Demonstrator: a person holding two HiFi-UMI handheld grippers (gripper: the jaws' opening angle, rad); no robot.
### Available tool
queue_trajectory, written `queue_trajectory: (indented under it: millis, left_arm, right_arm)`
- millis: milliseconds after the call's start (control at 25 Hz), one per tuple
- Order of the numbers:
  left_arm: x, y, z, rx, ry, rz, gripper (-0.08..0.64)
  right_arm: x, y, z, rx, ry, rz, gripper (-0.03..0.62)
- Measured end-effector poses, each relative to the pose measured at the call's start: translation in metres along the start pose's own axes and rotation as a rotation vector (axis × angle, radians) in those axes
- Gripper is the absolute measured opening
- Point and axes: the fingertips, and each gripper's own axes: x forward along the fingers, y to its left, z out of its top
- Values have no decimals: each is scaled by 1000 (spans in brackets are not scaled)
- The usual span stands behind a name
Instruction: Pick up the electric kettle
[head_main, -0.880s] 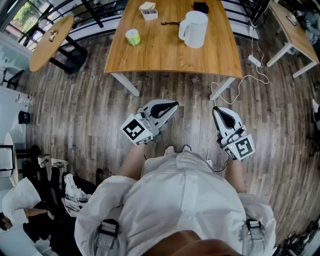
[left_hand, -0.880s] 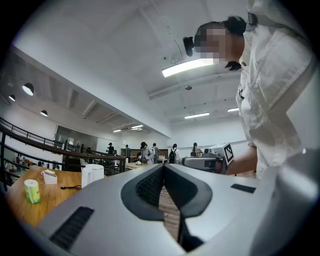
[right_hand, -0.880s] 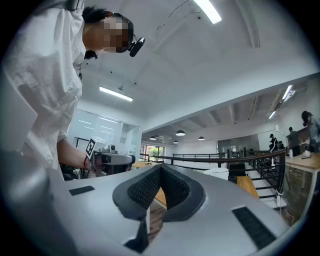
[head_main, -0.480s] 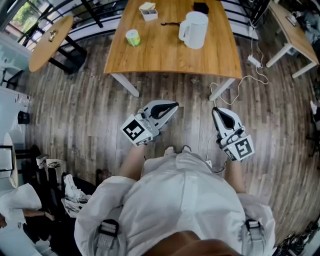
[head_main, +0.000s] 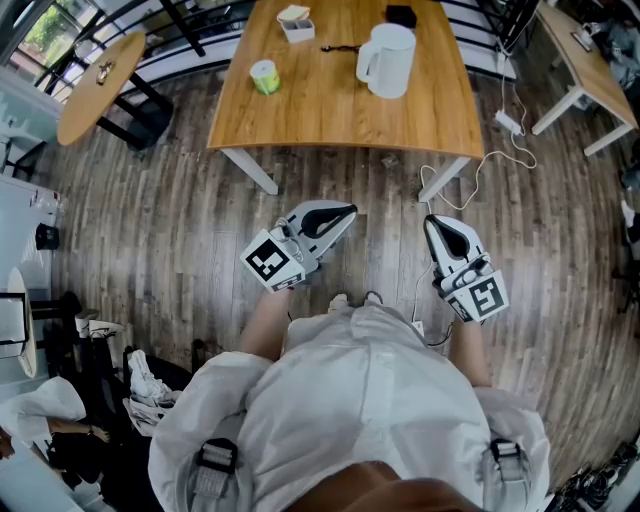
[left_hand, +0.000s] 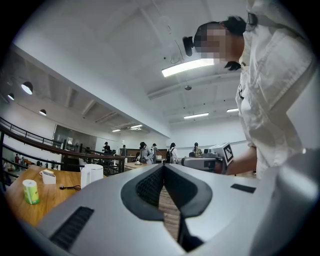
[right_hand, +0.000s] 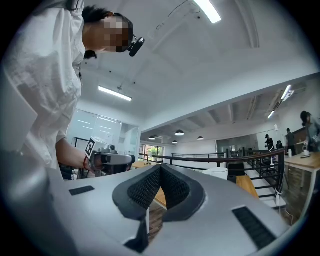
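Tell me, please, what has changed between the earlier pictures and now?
Nothing visibly changed on the task. The left gripper and right gripper stay shut and empty over the floor, short of the table; the kettle stands untouched on it.

Electric kettle (head_main: 385, 58): plain white.
Table (head_main: 330, 115): honey-brown wood with a fine straight grain; white legs.
Small cup (head_main: 265, 75): pale green, whitish top.
Floor (head_main: 170, 230): grey-brown planks, streaked dark and light.
Left gripper (head_main: 349, 209), right gripper (head_main: 431, 219): white shells, black jaw pads, black-and-white square markers on the cubes.
Shirt (head_main: 360, 400): white.
Cable (head_main: 497, 157): white.
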Motion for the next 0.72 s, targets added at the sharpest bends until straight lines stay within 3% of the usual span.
queue_trajectory:
  millis: [720]
  left_arm:
    - [24, -8, -1, 15, 10, 31, 6]
  right_arm:
    - [-14, -21, -2, 22, -33, 44, 11]
